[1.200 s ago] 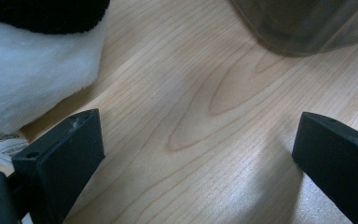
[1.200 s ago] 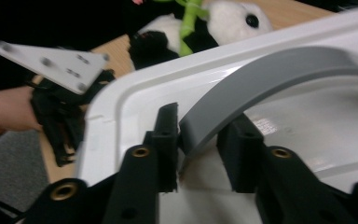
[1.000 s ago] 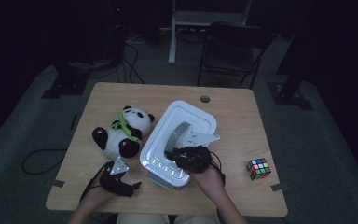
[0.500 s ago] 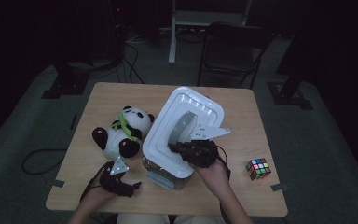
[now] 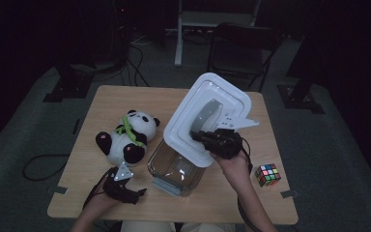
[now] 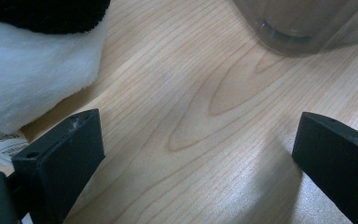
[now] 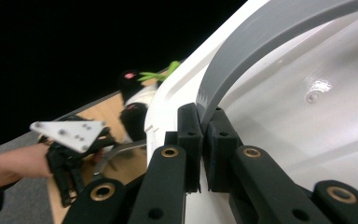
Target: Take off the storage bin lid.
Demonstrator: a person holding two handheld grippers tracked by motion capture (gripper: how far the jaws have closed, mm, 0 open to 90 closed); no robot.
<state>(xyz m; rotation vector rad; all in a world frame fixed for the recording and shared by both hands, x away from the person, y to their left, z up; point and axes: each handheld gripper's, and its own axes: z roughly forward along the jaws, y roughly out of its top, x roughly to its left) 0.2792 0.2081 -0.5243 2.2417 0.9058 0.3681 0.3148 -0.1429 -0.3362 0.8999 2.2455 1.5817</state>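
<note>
A white lid (image 5: 187,131) with a grey arched handle (image 5: 206,112) hangs tilted above a clear plastic container (image 5: 174,168) on the wooden table (image 5: 116,101). My right gripper (image 5: 196,136) is shut on that handle; in the right gripper view the jaws of the right gripper (image 7: 204,126) pinch the handle's (image 7: 261,28) end against the lid (image 7: 317,116). My left gripper (image 5: 137,194) rests near the table's front left edge. In the left gripper view the left gripper (image 6: 196,140) stands open over bare wood, with the container (image 6: 303,23) ahead of it.
A panda plush (image 5: 125,136) with a green scarf lies left of the container, close to the left gripper's left jaw (image 6: 32,70). A colour cube (image 5: 266,175) sits at the table's right front. A chair and stands are in the dark beyond the far edge.
The right gripper has raised the lid off the container and tipped it up and away, which uncovers the container's near side. The left gripper has kept still.
</note>
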